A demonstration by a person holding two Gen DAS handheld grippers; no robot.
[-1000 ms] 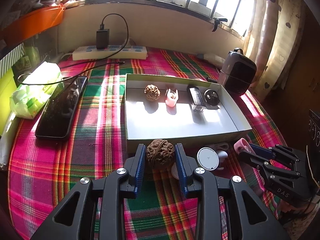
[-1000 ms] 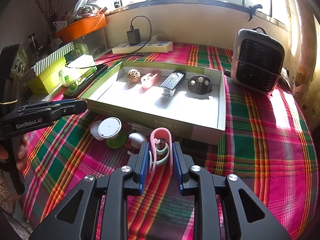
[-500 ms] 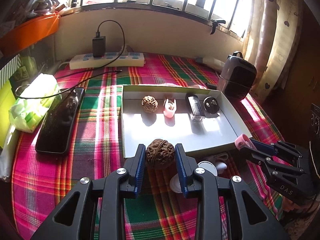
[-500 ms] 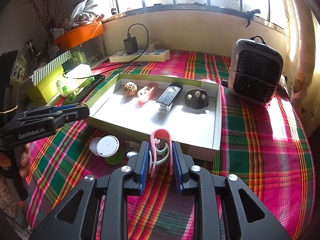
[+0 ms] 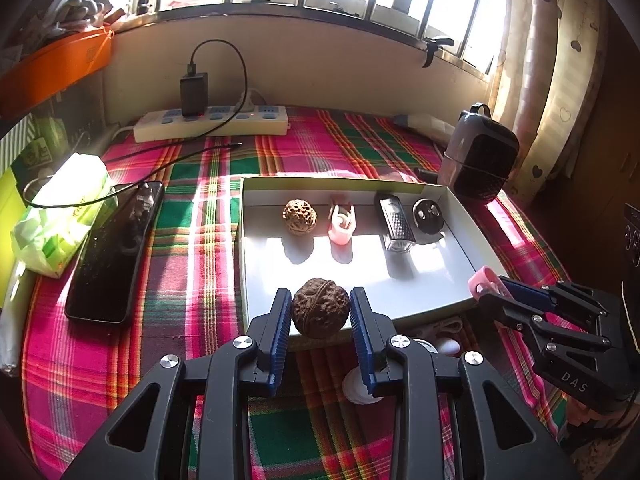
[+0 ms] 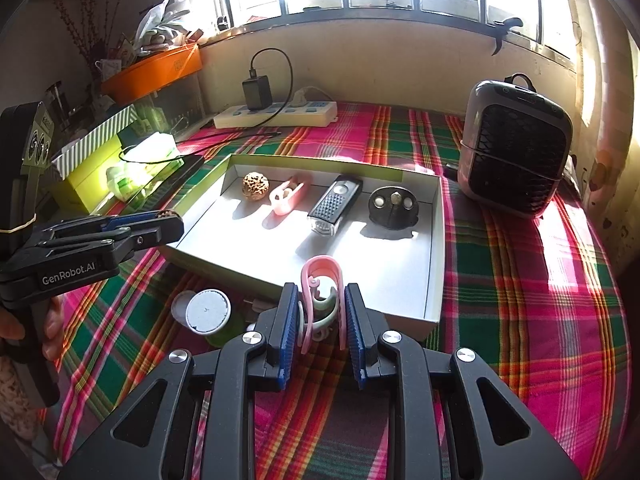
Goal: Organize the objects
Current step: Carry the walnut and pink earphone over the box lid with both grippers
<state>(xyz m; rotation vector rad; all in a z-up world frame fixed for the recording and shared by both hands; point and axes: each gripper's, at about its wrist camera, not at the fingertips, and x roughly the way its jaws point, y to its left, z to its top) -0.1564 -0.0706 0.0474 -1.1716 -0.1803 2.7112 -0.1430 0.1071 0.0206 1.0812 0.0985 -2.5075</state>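
My left gripper (image 5: 320, 314) is shut on a dark brown walnut (image 5: 319, 307), held above the near edge of the white tray (image 5: 460, 216). My right gripper (image 6: 322, 312) is shut on a pink clip (image 6: 322, 276) with a pale green part inside it, also just over the tray's near wall (image 6: 434, 280). In the tray lie a lighter walnut (image 5: 300, 217), a second pink clip (image 5: 341, 224), a black grated light (image 5: 396, 226) and a round black plug (image 5: 428, 216). The right gripper (image 5: 486, 285) shows from the side in the left wrist view, the left gripper (image 6: 168, 220) in the right wrist view.
A white round lid (image 6: 208, 312) over something green and small white pieces (image 5: 446, 346) lie on the plaid cloth before the tray. A black phone (image 5: 116, 248), tissue pack (image 5: 64, 216), power strip (image 5: 212, 124) and grey heater (image 6: 516, 148) surround it. A hand (image 6: 52, 320) holds the left gripper.
Both grippers have risen and come forward with their loads, from the cloth in front of the tray to above its near edge. The grips have not changed.
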